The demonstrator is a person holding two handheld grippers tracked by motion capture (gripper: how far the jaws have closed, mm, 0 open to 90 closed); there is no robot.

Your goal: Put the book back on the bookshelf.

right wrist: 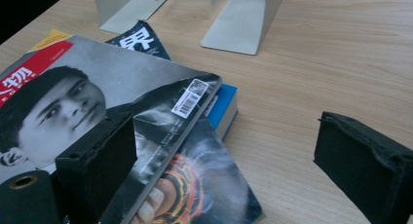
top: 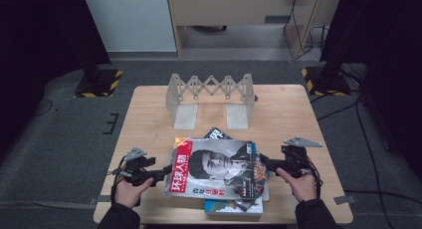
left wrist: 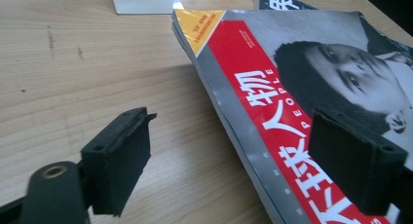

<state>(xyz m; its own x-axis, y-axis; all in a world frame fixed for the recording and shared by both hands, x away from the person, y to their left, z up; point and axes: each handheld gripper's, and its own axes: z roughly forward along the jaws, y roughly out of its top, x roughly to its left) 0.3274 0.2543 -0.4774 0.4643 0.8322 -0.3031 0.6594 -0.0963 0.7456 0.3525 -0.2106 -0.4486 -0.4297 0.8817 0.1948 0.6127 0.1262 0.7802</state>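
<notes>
So the light wooden table has lots of bare room on its left, right and far sides; the pile sits near the front edge, in the middle. On top is the glossy magazine with a red title strip and a black-and-white portrait cover, lying flat and a bit askew.

The left gripper is right at its left edge, jaws spread wide: one pad over the bare wood, the other over the red strip, nothing pinched. The right gripper is at the right edge, jaws also apart, one pad above the cover, the other over bare wood.

Under the magazine: a dark paperback with an orange swirl cover, a blue-edged book and a black magazine poking out at the far side. The pale grey accordion-style book stand stands further back, well apart.
</notes>
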